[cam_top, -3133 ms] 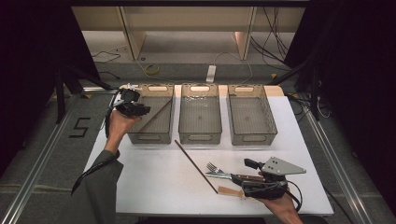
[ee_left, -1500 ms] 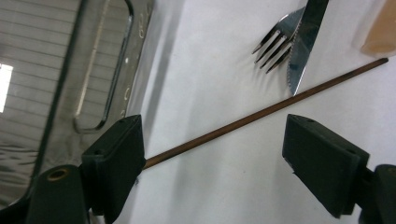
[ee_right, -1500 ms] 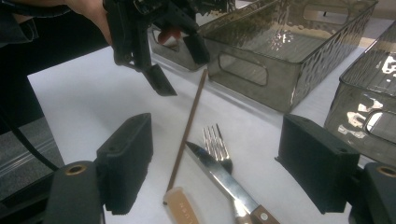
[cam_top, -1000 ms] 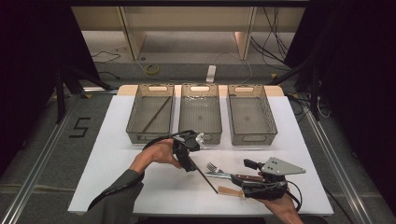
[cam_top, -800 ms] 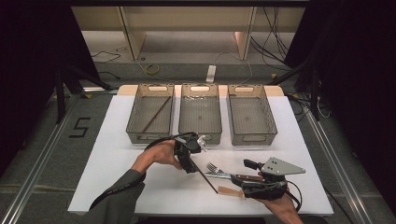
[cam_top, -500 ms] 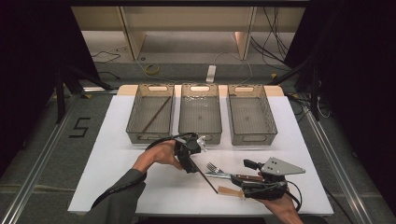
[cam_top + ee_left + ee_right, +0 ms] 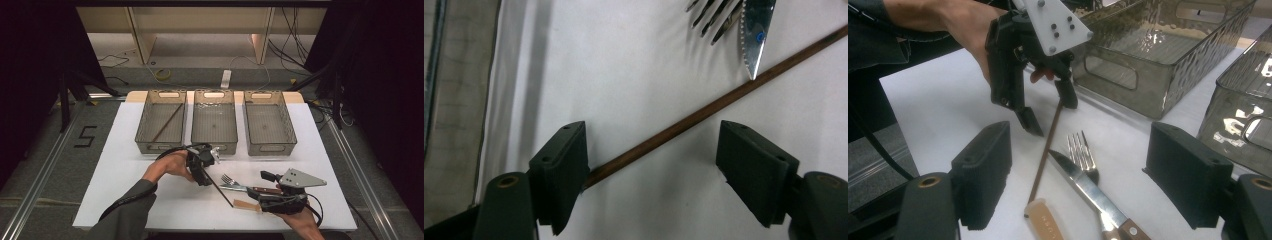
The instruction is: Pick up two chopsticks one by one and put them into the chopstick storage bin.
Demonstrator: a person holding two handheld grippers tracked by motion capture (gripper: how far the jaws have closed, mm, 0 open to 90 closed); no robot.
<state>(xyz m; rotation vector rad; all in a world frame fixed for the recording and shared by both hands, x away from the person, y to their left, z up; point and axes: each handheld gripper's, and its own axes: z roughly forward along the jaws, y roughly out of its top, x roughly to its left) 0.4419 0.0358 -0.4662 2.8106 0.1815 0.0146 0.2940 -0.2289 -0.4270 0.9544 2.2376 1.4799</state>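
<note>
Near the table's front edge: my left tool (image 7: pixel 206 172) astride a brown chopstick (image 7: pixel 220 189).
Jaws just closing, pads not yet pressing the stick, which lies flat beside fork (image 7: pixel 229 179) and knife (image 7: pixel 250 189). My right tool (image 7: pixel 262 195) rests wide, holding nothing.

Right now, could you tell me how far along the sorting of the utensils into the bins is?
One chopstick already lies in the left bin. In hand: the left gripper straddles the second chopstick on the table, jaws just closing, not yet pinching. Left to sort: the fork, the knife and a pale piece by the open right gripper.
</note>
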